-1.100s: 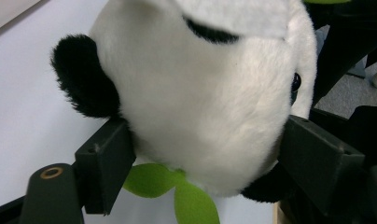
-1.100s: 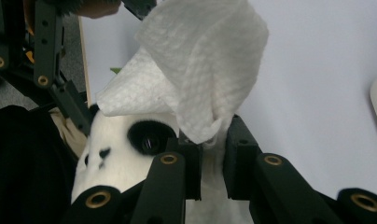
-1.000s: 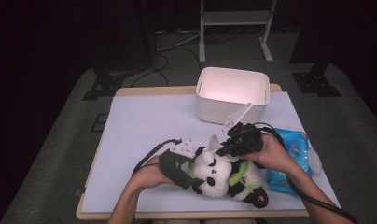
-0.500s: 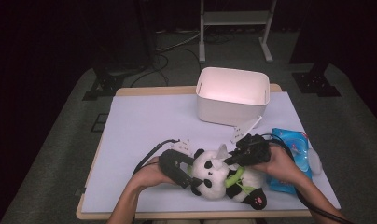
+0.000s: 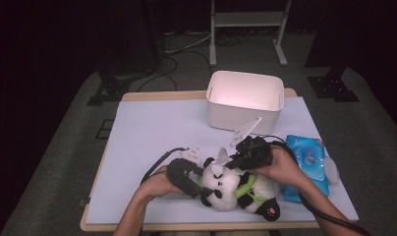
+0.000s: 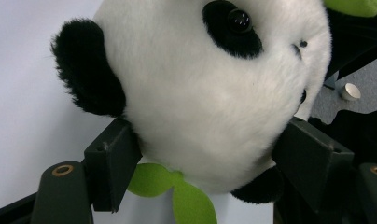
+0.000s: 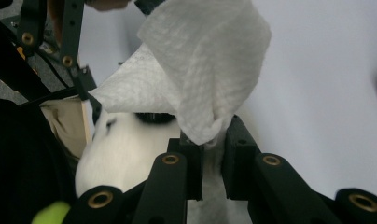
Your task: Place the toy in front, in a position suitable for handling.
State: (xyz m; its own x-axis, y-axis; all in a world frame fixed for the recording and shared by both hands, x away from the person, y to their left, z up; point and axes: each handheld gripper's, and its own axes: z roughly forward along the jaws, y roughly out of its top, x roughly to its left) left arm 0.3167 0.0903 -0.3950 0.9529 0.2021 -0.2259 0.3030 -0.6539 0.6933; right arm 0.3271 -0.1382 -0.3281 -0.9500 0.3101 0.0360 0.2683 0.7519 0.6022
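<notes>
Near the front edge of the bench, the panda lies on its back between the two hands. Compared with a second ago, the right hand-held gripper has dropped from above the toy's far side to just over its head, bringing the wipe down with it; the panda and the left hand have barely shifted. The left hand-held gripper has its jaws on either side of the panda's head, pads pressed into the fur, and they have just been closing. The right gripper's jaws are together, pinching a corner of the wipe, which hangs over the face. The panda's long axis runs slantwise across the bench: head toward the left hand, feet toward the front right corner. A blue packet lies just beside it, with a white bin behind.
</notes>
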